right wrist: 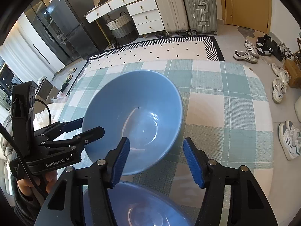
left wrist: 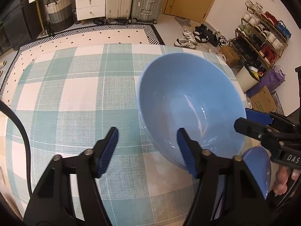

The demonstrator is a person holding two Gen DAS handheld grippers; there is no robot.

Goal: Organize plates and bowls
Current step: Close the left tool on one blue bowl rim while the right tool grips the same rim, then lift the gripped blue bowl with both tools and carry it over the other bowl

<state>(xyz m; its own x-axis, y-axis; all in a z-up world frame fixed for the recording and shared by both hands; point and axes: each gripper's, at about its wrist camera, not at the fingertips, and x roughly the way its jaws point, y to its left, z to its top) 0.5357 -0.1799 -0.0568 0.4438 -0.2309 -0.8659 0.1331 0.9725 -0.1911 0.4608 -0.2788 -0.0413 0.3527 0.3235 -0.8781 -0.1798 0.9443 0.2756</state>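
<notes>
A light blue bowl [left wrist: 190, 101] [right wrist: 131, 116] rests tilted on the checked tablecloth [left wrist: 79, 86] [right wrist: 222, 101]. Both grippers have a finger on each side of its rim with wide gaps. My left gripper [left wrist: 147, 150] is open, right finger inside the bowl, left finger outside; it also shows in the right wrist view [right wrist: 88, 127]. My right gripper [right wrist: 156, 160] is open, its left finger over the bowl's near rim; it also shows in the left wrist view [left wrist: 242, 120]. A second blue bowl [right wrist: 139, 207] [left wrist: 257, 169] lies under the right gripper.
Beyond the table's far edge are a patterned rug [right wrist: 160, 50], suitcases [right wrist: 188, 5], white drawers [left wrist: 90, 0] and a woven basket [left wrist: 59, 11]. A shoe rack [left wrist: 261, 35] and loose shoes [right wrist: 280, 86] are on the right. A fridge [right wrist: 65, 26] stands far left.
</notes>
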